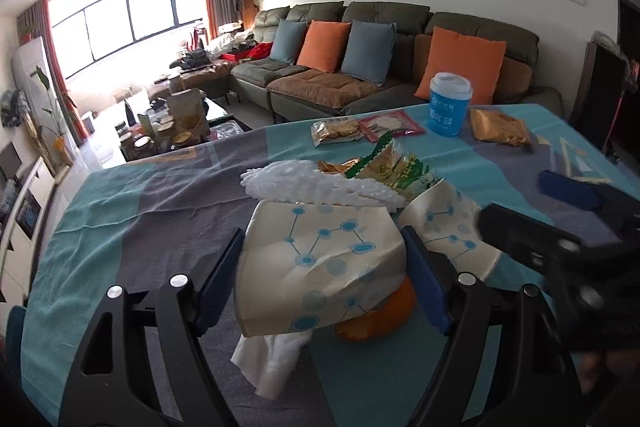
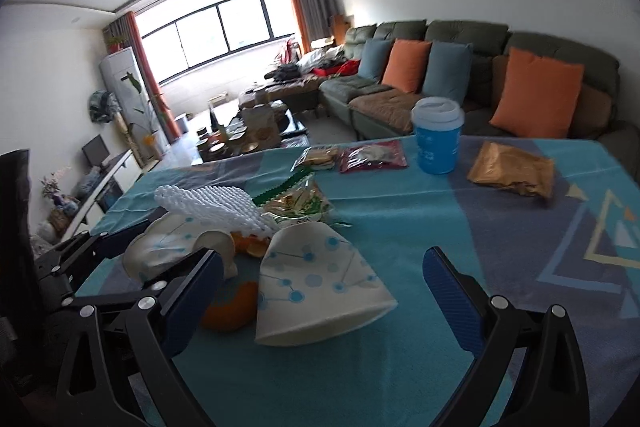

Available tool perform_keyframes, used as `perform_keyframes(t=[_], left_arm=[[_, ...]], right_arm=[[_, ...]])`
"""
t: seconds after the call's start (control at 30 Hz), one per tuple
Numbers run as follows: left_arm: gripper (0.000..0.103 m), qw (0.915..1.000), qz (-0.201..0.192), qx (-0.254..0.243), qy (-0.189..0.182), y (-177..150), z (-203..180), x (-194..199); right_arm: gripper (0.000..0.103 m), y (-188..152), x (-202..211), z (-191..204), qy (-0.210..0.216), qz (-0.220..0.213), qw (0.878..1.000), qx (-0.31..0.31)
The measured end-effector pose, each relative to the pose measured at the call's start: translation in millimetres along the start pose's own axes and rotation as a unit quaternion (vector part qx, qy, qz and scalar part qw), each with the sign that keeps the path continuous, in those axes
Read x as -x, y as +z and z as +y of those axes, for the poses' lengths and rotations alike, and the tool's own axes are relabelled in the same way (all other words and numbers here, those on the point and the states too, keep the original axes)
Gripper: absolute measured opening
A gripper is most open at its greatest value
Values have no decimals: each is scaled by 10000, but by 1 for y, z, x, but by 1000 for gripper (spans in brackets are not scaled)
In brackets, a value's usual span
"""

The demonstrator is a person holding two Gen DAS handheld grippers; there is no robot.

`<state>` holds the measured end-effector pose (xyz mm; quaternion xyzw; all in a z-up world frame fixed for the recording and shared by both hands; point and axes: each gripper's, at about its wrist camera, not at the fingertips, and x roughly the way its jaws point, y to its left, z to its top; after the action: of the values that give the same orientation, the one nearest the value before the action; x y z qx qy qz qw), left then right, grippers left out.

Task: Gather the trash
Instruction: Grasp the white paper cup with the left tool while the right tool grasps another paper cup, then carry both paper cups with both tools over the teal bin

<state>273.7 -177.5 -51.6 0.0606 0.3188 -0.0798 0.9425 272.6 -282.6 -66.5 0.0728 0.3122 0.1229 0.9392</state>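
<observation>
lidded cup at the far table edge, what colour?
Blue cup with white print and a white lid; clearest in the right wrist view.

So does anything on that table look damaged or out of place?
Yes. Two paper cups lie crushed and tipped on their sides, one between the left gripper's fingers, among orange peel, white foam netting and a torn snack wrapper. The blue cup stands upright with its lid on.
</observation>
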Motion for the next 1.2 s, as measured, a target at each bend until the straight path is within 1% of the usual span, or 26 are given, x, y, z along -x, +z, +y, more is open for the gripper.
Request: perform_keyframes(t=[0.1, 0.17, 0.27, 0.33, 0.37, 0.4, 0.43, 0.5, 0.57, 0.7, 0.77, 0.83, 0.93, 1.03, 1.2], left_arm=[[77, 9999, -20, 114, -67, -1, 11, 10], [77, 9999, -16, 153, -72, -1, 16, 15], [77, 9997, -73, 218, -35, -2, 23, 23], [77, 9996, -110, 276, 1, -3, 28, 27], [77, 9995, -112, 291, 8, -3, 30, 29], [77, 9995, -118, 300, 18, -4, 32, 31], [77, 9994, -124, 310, 30, -5, 34, 33], [77, 9994, -121, 329, 32, -6, 37, 36], [77, 9992, -141, 369, 43, -6, 41, 40], [77, 9989, -208, 421, 57, -6, 46, 48], [77, 9986, -255, 463, 16, -5, 48, 52], [77, 9983, -321, 484, 5, -5, 52, 57], [77, 9977, -405, 542, -20, -4, 58, 67], [77, 9971, -490, 581, -34, -5, 64, 76], [77, 9964, -583, 621, -28, -8, 70, 91]], right_arm=[[96, 10, -11, -2, 62, 195, 9998, 72], [96, 15, -20, 0, 175, 366, 9991, 139], [96, 15, -30, 10, 137, 575, 9971, 477], [96, 13, -34, 10, 195, 659, 9967, 422], [96, 12, -36, 12, 186, 717, 9962, 459], [96, 11, -40, 15, 60, 770, 9955, 551], [96, 10, -44, 17, 26, 850, 9945, 612], [93, 7, -49, 17, 2, 1008, 9926, 671], [79, 3, -55, 19, -108, 1175, 9901, 758], [79, 0, -57, 23, -222, 1251, 9879, 891], [81, -1, -58, 25, -207, 1372, 9860, 926], [81, -3, -59, 26, -264, 1399, 9846, 1016], [79, -3, -55, 25, -284, 1357, 9860, 925], [77, -4, -47, 24, -341, 1256, 9879, 843], [77, -4, -21, 23, -415, 981, 9919, 691]])
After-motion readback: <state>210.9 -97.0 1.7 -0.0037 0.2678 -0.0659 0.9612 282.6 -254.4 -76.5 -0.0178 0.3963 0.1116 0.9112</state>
